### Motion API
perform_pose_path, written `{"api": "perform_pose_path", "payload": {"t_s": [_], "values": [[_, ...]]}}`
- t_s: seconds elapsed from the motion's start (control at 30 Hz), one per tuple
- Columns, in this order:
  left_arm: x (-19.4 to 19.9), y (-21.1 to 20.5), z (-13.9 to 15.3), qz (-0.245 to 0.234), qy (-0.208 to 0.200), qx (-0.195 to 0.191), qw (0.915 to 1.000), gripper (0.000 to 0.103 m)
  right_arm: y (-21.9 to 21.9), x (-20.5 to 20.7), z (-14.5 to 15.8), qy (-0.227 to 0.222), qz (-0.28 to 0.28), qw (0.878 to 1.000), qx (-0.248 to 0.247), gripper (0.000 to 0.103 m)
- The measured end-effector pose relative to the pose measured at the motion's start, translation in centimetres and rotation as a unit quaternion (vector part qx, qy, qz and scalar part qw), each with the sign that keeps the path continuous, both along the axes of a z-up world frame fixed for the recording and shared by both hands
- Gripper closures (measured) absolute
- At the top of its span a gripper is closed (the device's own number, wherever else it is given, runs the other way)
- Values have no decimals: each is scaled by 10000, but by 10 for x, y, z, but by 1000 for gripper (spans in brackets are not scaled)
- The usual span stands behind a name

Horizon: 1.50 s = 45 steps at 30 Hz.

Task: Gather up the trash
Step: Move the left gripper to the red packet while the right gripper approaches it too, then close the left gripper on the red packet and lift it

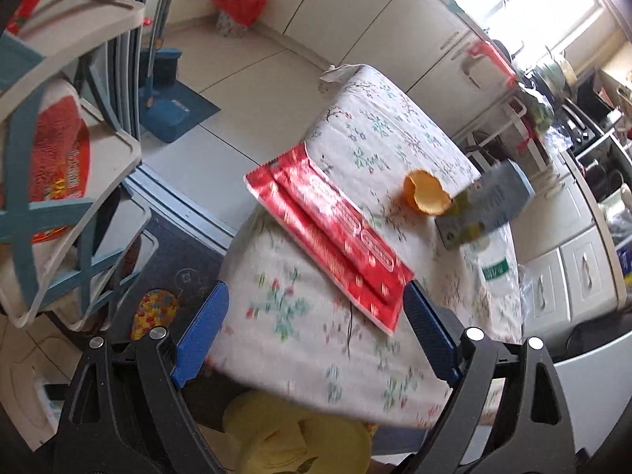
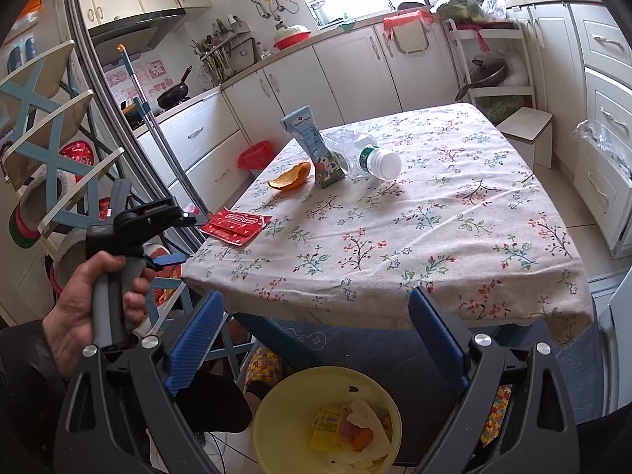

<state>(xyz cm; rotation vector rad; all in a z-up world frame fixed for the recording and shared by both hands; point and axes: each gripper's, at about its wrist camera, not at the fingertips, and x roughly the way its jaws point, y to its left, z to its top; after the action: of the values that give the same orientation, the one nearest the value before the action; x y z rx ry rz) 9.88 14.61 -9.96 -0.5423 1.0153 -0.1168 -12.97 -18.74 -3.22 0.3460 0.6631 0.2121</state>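
Note:
A red foil wrapper lies flat at the table's corner; it also shows in the right wrist view. Beyond it lie an orange peel, a crushed blue-green carton and a crushed plastic bottle. My left gripper is open, its blue fingers either side of the wrapper's near end, just short of it. It appears in the right wrist view beside the table corner. My right gripper is open and empty, above a yellow bin holding scraps.
The flowered tablecloth covers a small table. A blue-and-white shelf rack stands at the left. A red-lined bin and a blue dustpan are on the floor. White cabinets line the walls.

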Motion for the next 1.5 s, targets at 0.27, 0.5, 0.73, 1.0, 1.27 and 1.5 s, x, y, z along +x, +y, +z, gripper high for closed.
{"api": "perform_pose_path", "payload": {"t_s": [0.27,0.5,0.73,1.0,1.27,1.5], "values": [[44,-1,-11,3,12,-220,9998,18,-2,21,-8,140,-4,9997,175,12],[68,-4,-17,159,26,-60,9999,37,0,25,-15,308,88,9990,300,12],[70,6,-14,422,-60,195,9989,85,-6,27,-17,375,37,9980,513,12],[60,-9,11,-93,-595,75,9982,102,-6,25,-15,356,35,9981,503,12],[31,-30,58,-566,-1065,-112,9926,103,-5,31,-5,253,63,9988,424,12],[3,-57,83,-1050,-1512,274,9825,103,10,55,5,148,271,9995,74,12]]}}
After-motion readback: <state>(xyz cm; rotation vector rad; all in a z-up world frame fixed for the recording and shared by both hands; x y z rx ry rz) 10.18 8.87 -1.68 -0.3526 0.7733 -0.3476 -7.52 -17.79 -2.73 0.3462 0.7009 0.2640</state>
